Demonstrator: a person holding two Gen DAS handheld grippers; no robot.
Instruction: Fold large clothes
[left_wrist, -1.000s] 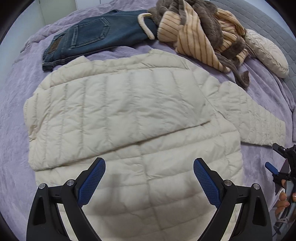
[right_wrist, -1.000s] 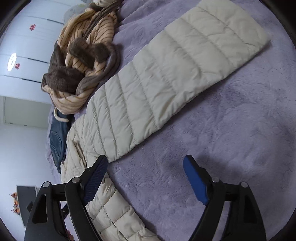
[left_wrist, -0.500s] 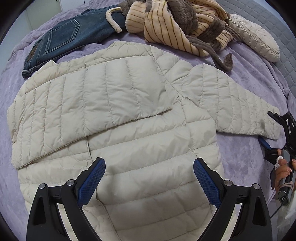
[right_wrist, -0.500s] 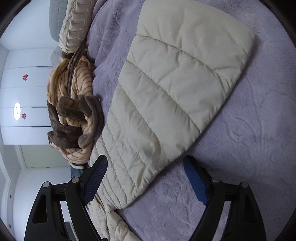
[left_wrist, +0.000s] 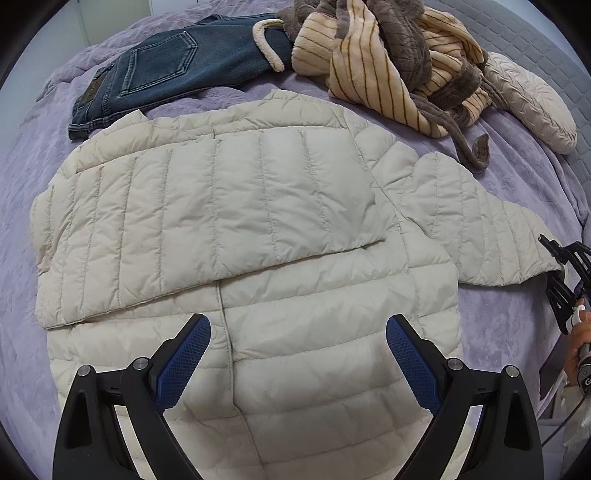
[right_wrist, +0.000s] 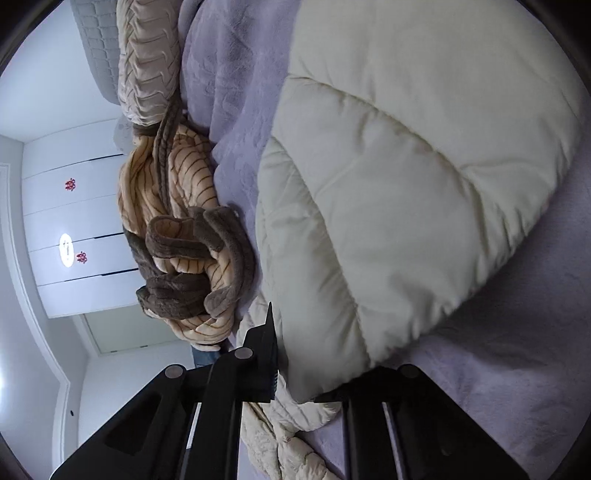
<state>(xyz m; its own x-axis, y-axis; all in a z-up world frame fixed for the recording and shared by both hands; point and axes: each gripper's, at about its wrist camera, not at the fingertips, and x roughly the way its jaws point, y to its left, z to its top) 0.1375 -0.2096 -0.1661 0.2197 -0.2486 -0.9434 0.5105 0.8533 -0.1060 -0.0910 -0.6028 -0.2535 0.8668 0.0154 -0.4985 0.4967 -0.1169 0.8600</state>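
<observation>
Cream jacket (left_wrist: 258, 280): flat on purple bed (left_wrist: 517, 332), edges free.
Right tool (right_wrist: 295, 384): closing on sleeve cuff (right_wrist: 388, 229).
Left tool (left_wrist: 298, 360): released, above hem.

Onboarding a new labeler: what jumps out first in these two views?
The cream puffer jacket fills the middle of the purple bed, one sleeve already folded across its chest. The other sleeve lies stretched out, and the right gripper is closing on its cuff. The open left gripper hovers above the hem; jeans and a striped robe lie piled at the far edge.
</observation>
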